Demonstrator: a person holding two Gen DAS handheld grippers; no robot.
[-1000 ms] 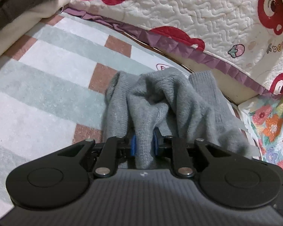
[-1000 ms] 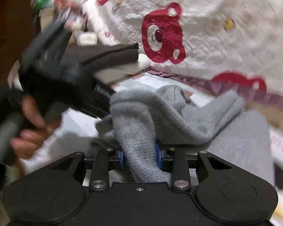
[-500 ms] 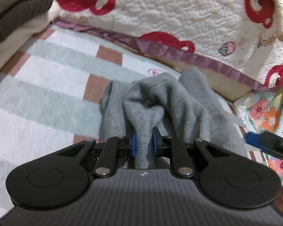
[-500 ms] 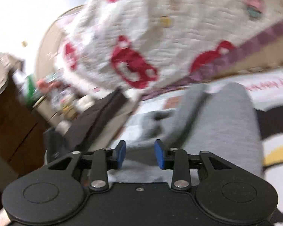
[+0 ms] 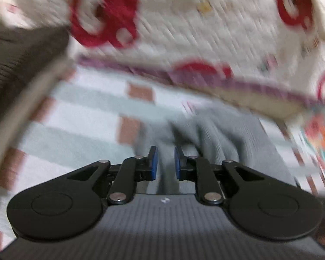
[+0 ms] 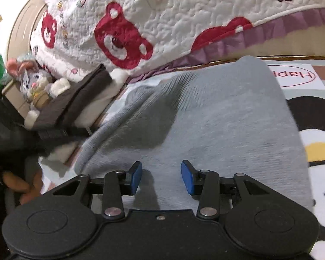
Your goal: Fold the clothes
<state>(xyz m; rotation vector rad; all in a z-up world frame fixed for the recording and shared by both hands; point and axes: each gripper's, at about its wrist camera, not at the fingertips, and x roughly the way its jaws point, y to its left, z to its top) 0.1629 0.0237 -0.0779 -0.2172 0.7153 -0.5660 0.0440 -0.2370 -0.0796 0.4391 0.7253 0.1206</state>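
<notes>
A grey knit sweater (image 6: pixel 216 112) lies spread over a patterned mat. My right gripper (image 6: pixel 161 178) hovers over its near part, open, with nothing between the blue pads (image 6: pixel 136 176). In the blurred left wrist view the sweater (image 5: pixel 223 134) bunches up ahead. A strip of it runs between the pads of my left gripper (image 5: pixel 165 165), which still pinch it while the jaws are opening.
A white quilt with red bears (image 6: pixel 184 21) hangs along the far side. A stack of folded dark and cream clothes (image 6: pixel 75 99) sits to the left, with plush toys (image 6: pixel 36 84) behind it. The striped mat (image 5: pixel 86 117) stretches left of the sweater. A hand (image 6: pixel 21 186) shows at the lower left.
My right gripper let go of the sweater fold, opened and rolled; the cloth now lies flat under it. The left gripper rose with the sweater strip between its pads, and its view blurred.
</notes>
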